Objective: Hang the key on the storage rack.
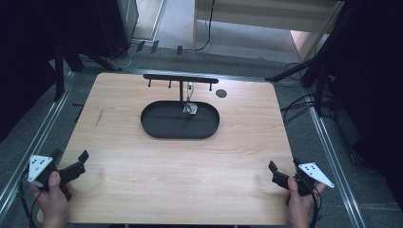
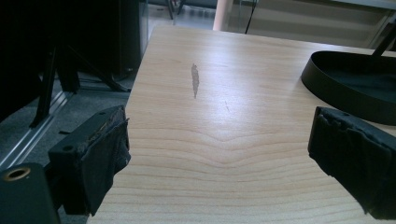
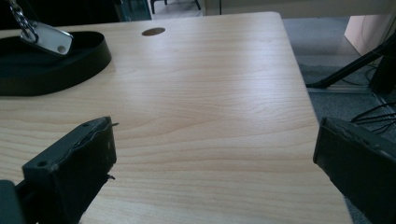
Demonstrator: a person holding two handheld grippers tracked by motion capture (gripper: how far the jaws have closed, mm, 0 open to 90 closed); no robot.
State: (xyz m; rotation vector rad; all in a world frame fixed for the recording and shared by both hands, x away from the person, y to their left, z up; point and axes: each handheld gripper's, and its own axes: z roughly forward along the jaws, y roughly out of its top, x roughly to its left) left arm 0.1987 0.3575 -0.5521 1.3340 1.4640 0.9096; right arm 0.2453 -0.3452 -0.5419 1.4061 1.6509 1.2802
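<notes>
Keychain (image 1: pixel 190 105) hangs over the black tray (image 1: pixel 157 128), well beyond each empty, wide-open hand-held gripper (image 1: pixel 71 164).

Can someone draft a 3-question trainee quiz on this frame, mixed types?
1. True or false: the left hand-held gripper is shut on the metal tag.
2. Multiple choice: the metal tag hangs by a chain from the black hanger stand over: A) the bare table top; B) the black oval tray; C) the floor.
3. Fill in: the right hand-held gripper sits near the table's front ___ corner, jaws open.

Key:
1. False; its jaws are open and nothing is between them, far from the tag.
2. B
3. right
</notes>
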